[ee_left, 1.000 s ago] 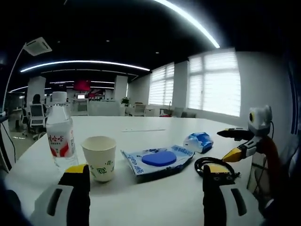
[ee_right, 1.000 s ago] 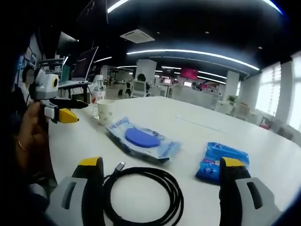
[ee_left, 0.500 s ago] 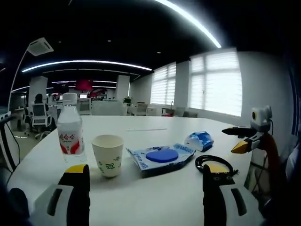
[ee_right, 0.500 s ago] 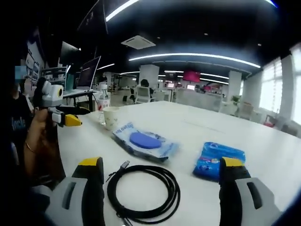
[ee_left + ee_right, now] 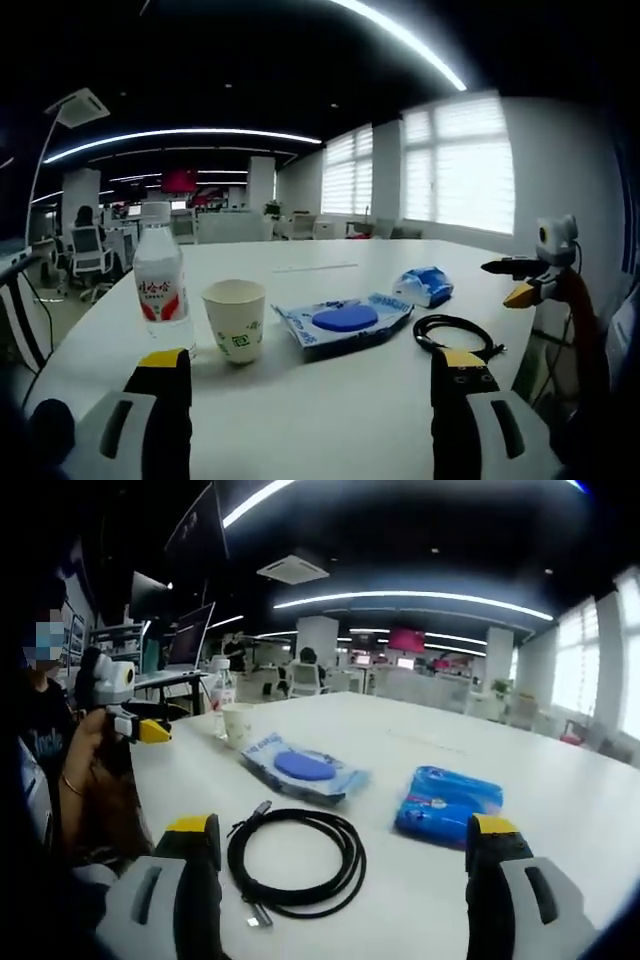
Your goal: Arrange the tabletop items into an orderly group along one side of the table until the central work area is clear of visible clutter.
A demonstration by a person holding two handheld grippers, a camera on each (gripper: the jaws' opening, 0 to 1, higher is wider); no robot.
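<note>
Left gripper [image 5: 300, 400]: fingers [image 5: 160, 405] set wide apart, nothing held or touched, held low over the near edge of the white surface [image 5: 330, 410]. Right gripper [image 5: 340, 880]: fingers [image 5: 190, 875] likewise wide apart and empty, just above the surface.

From the left gripper view, near to far: a paper cup [image 5: 235, 320] with a small green logo, unreadable; just beside it a clear water bottle [image 5: 160, 300], upright, white cap, red-and-white label with Chinese characters too small to read. A flat wet-wipes pack [image 5: 345, 322], white-blue with a blue oval lid, lies near the cup; its print cannot be read. A coiled black cable [image 5: 455, 332] lies near the wipes, and a blue snack bag [image 5: 425, 285] lies farther back. All items are spread across the middle of the surface, apart from one another.
</note>
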